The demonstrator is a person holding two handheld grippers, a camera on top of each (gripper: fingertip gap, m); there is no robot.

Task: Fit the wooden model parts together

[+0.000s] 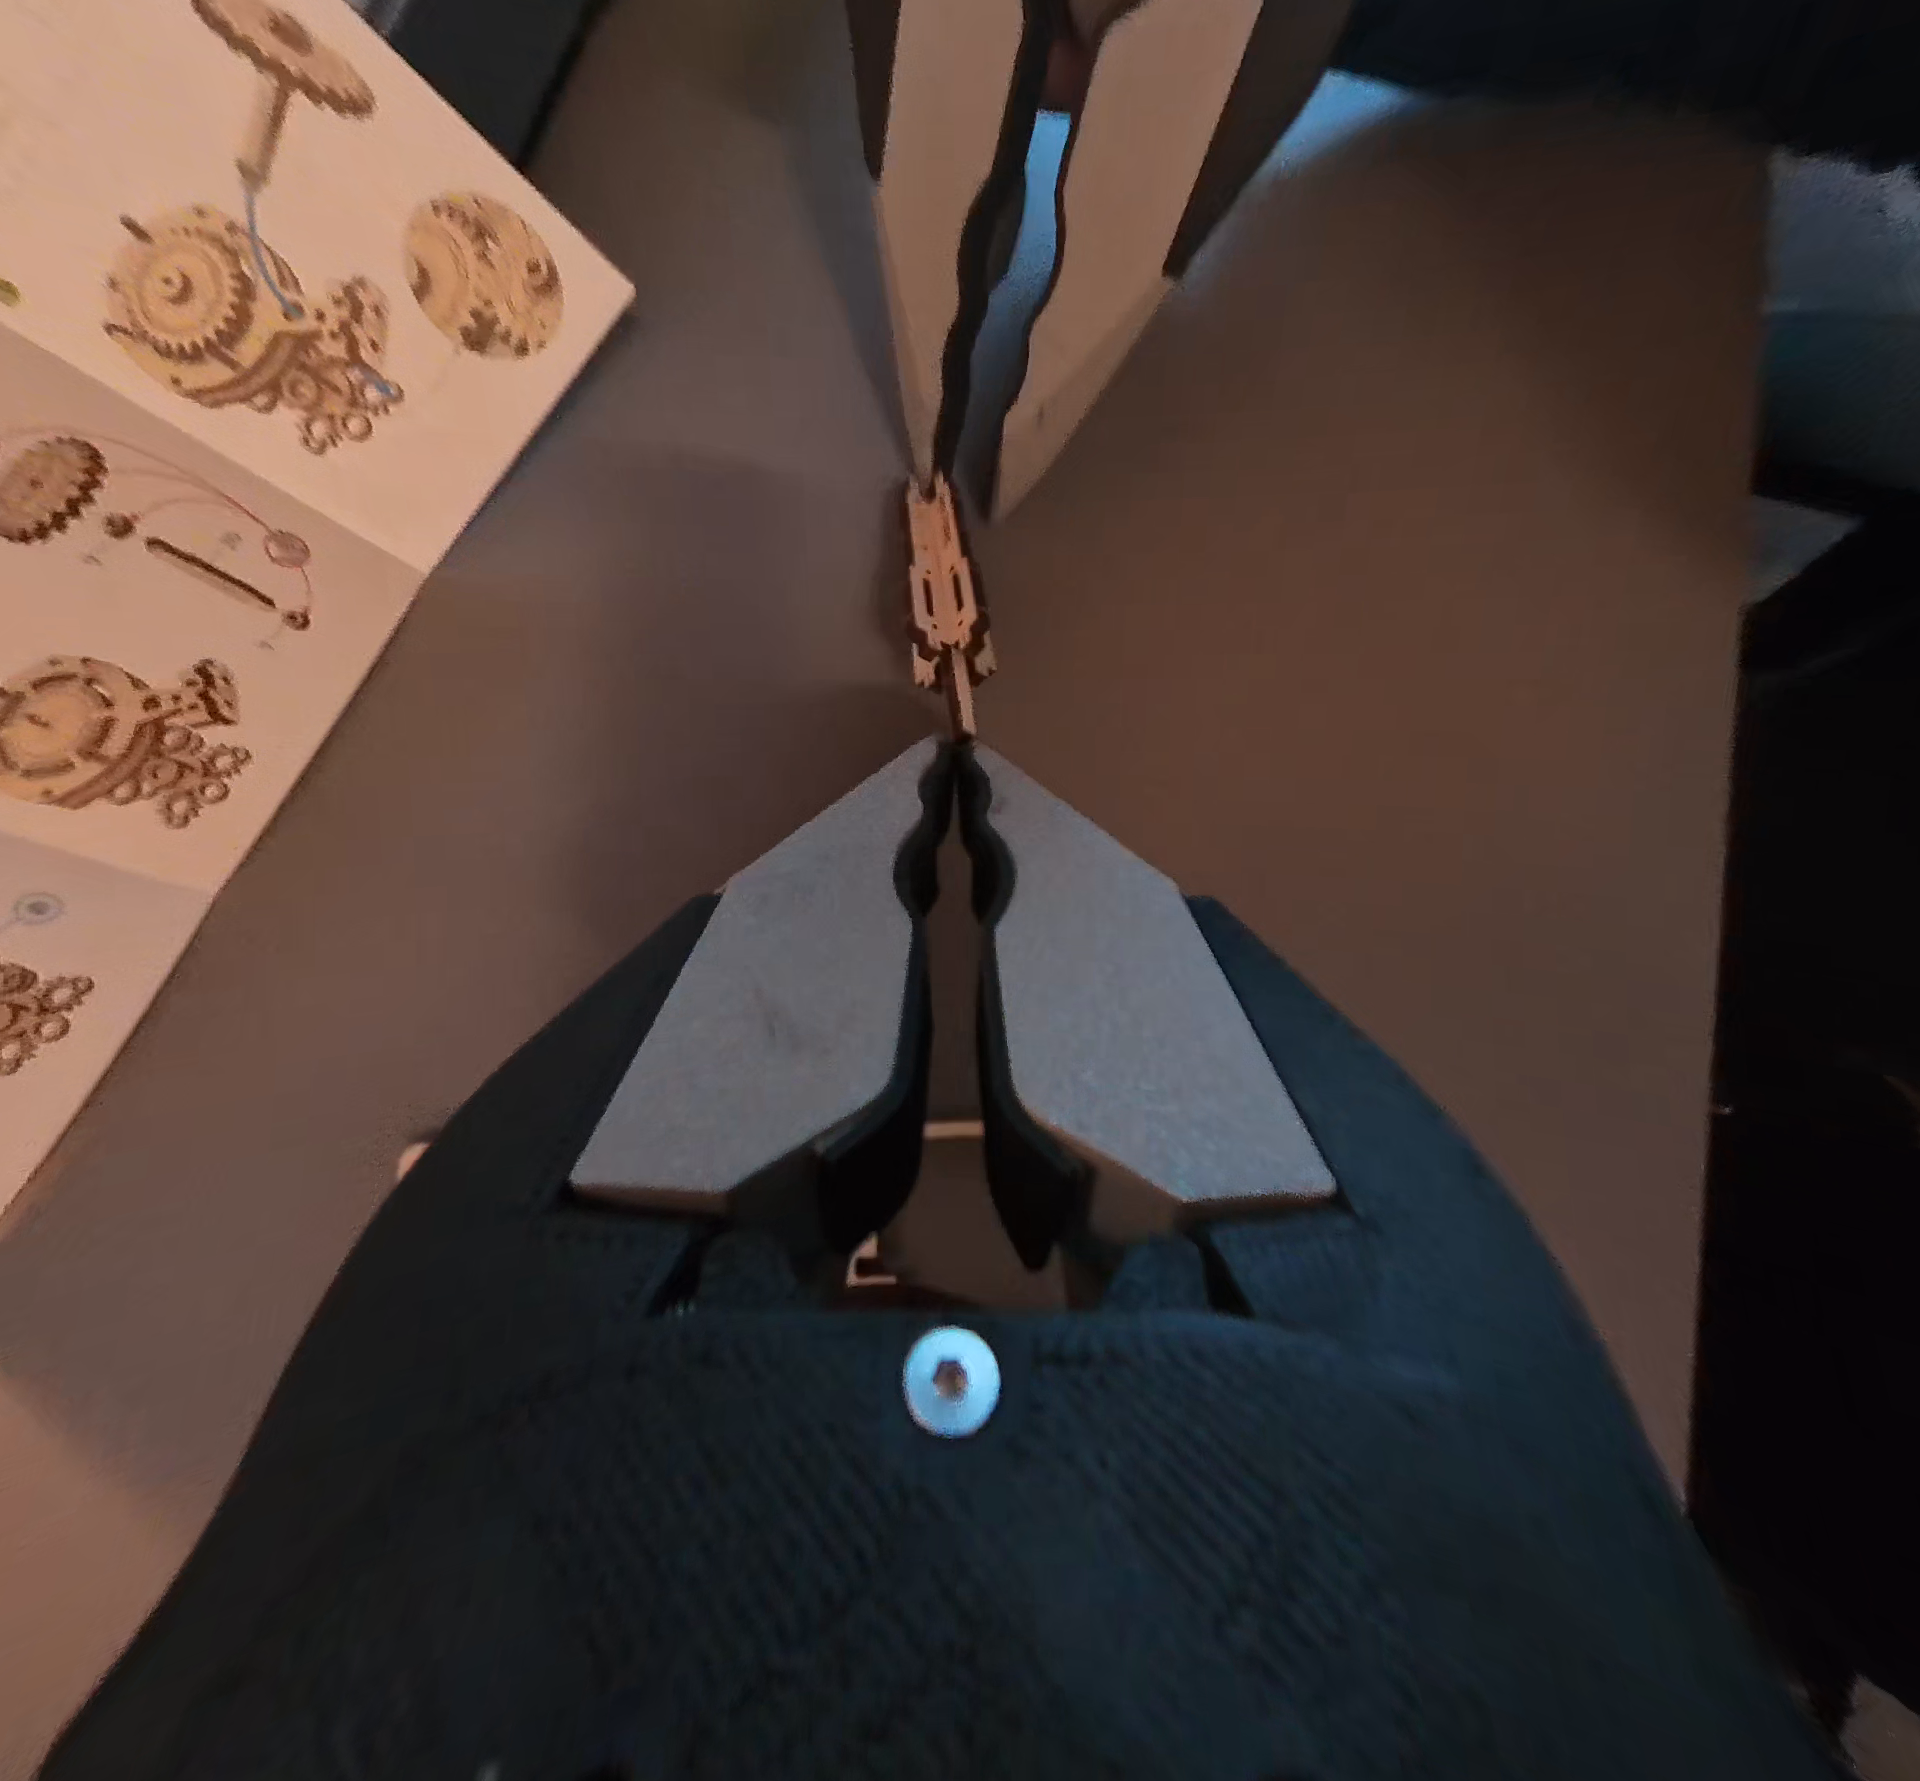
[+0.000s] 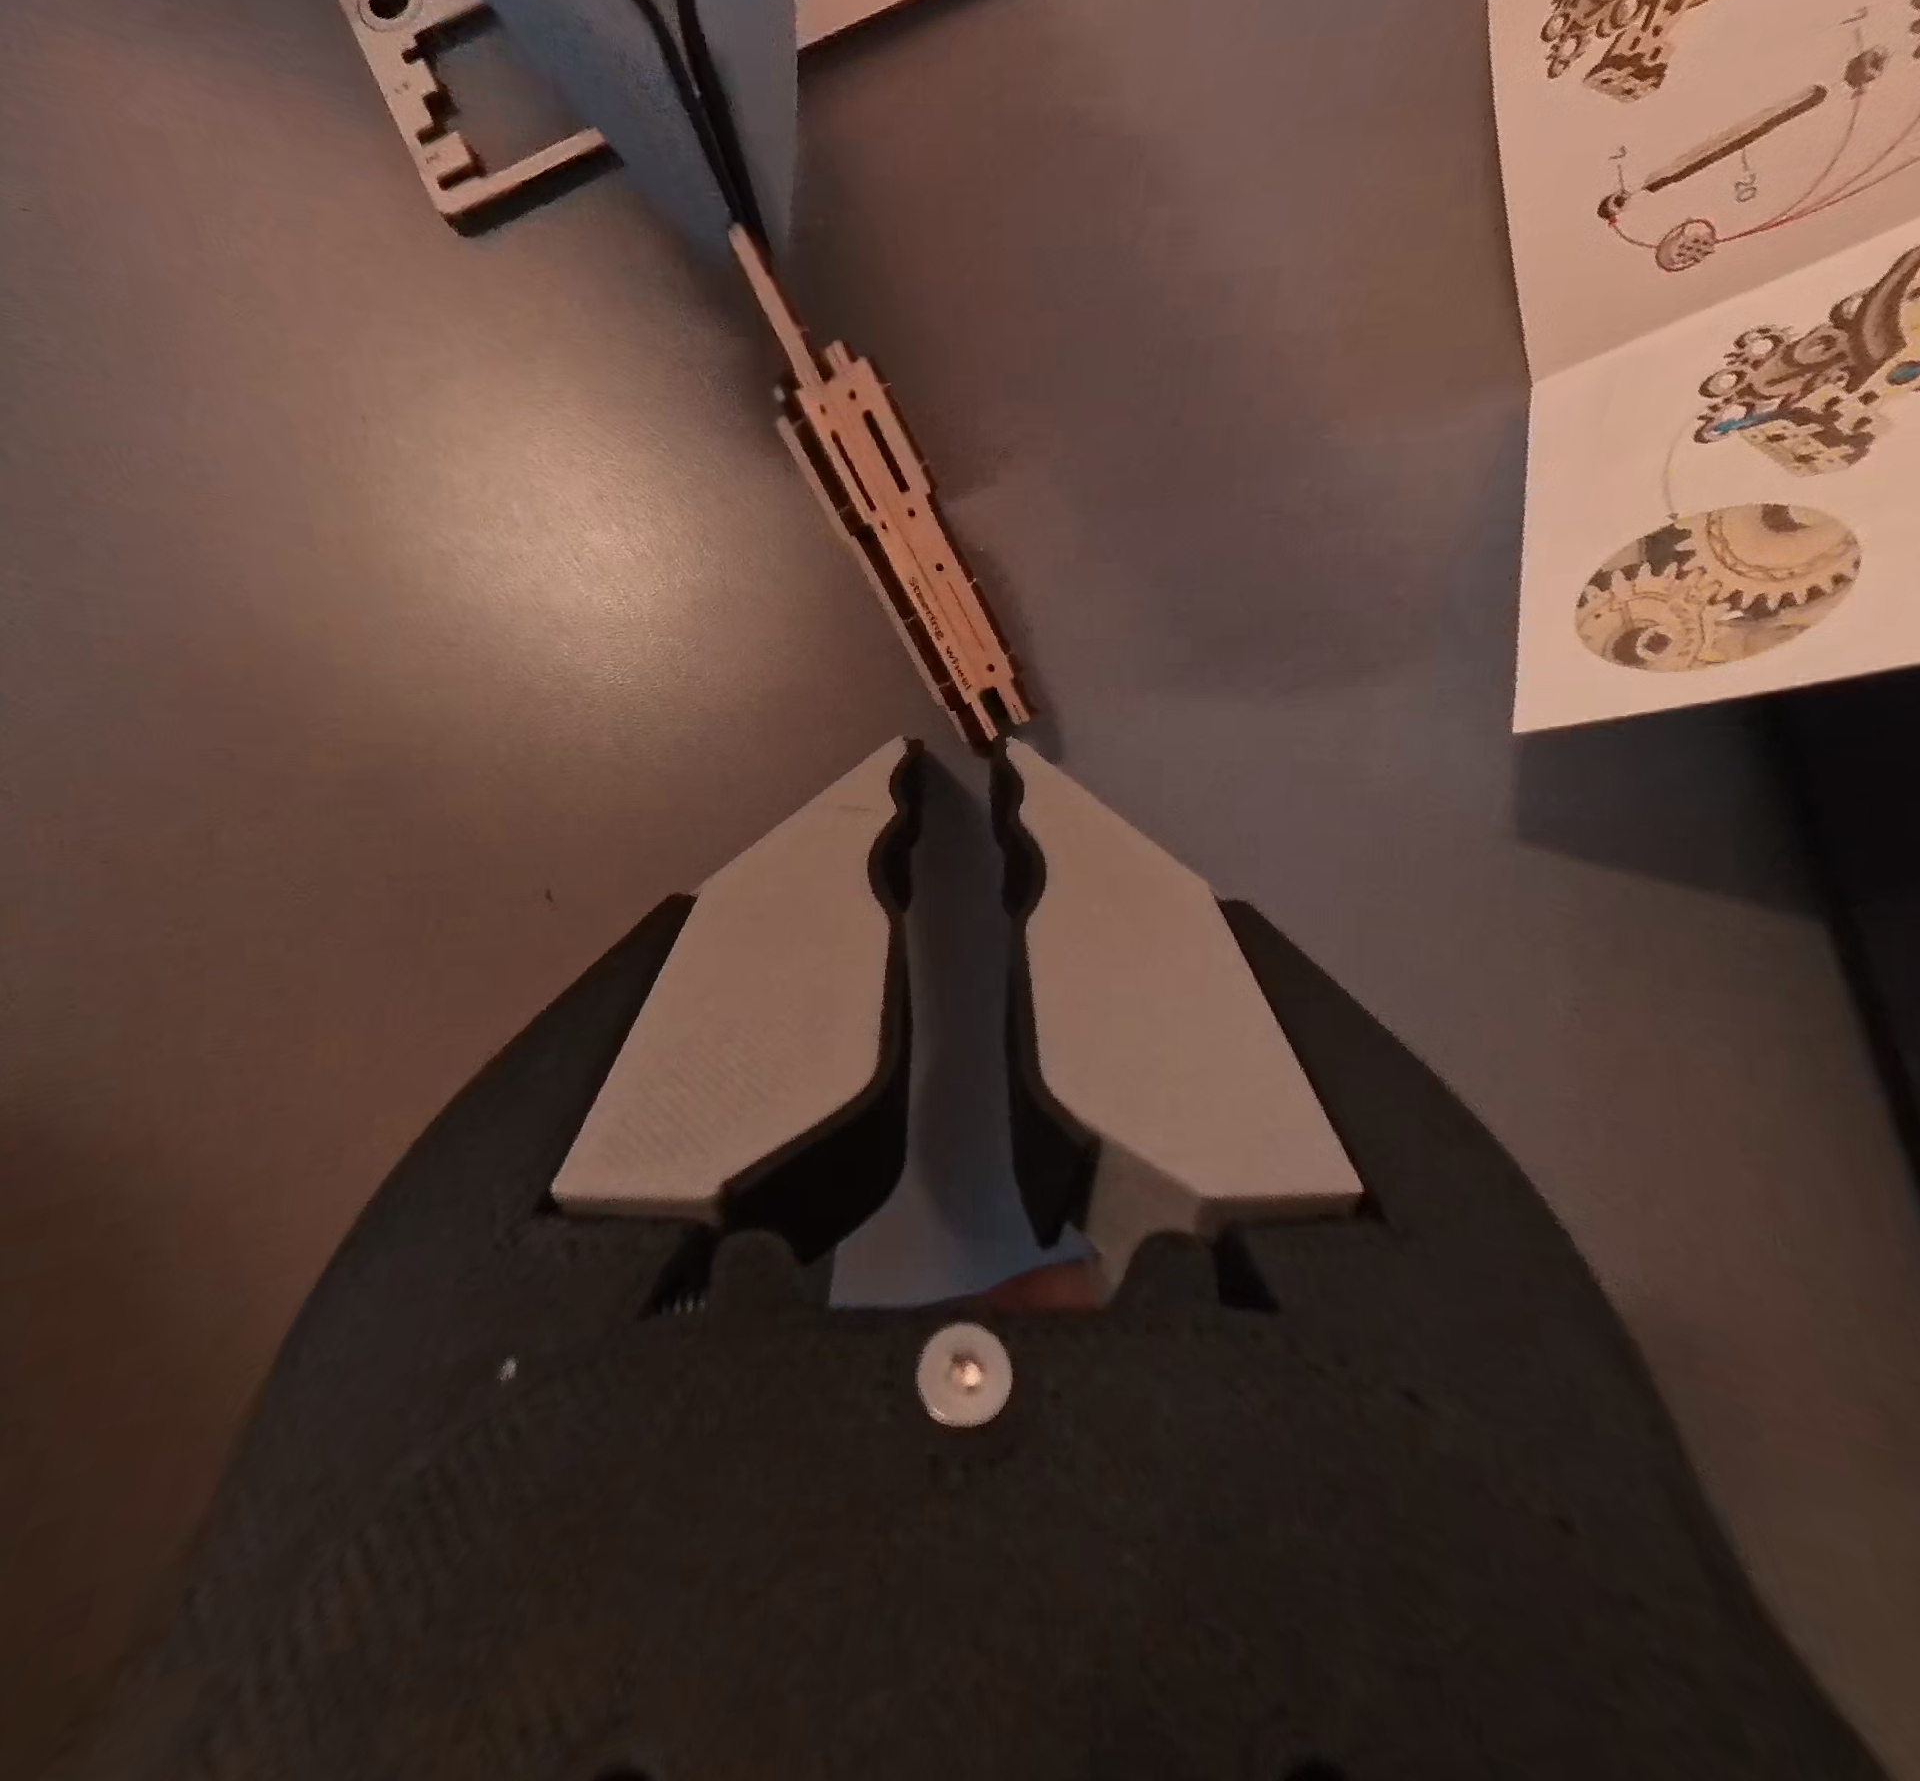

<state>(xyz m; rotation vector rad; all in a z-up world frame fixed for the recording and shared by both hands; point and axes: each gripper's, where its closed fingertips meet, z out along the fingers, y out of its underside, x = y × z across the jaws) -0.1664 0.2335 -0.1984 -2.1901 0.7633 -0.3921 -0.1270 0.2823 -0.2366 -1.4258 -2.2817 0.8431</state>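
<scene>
Mid-frame, a slim wooden shaft (image 2: pixel 902 526) spans two grippers, its long axis running tip to tip; the left gripper (image 1: pixel 954 752) pinches its near end; the right gripper (image 2: pixel 961 749) stands slightly apart, one fingertip (image 2: pixel 1010 752) touching the shaft's other end.

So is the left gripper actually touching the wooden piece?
Touching. The left wrist view shows the left gripper with its jaws shut on the thin end of the wooden piece, no gap.
</scene>
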